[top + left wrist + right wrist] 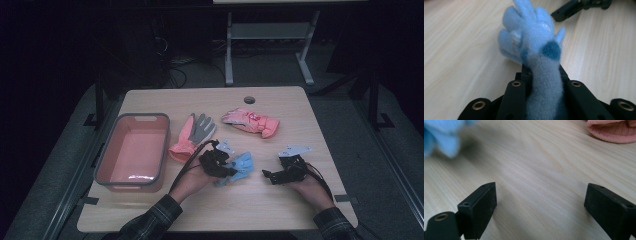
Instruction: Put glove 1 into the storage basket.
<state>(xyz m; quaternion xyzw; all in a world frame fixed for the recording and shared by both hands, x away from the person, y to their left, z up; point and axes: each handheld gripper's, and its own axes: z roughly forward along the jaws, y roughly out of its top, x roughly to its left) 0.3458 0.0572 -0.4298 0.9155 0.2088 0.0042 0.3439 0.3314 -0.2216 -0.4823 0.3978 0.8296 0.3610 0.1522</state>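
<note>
Left gripper view has my left gripper (544, 75) pinching the cuff of the fluffy blue glove (534, 37), whose fingers fan out beyond my jaws above the wooden table (461, 50). From the high view, that glove (242, 165) sits near the table's front middle, just right of my left hand (200, 175). My right gripper (540, 202) stands spread wide with bare wood between its jaws, the pink mitten (614, 131) lying farther off.
</note>
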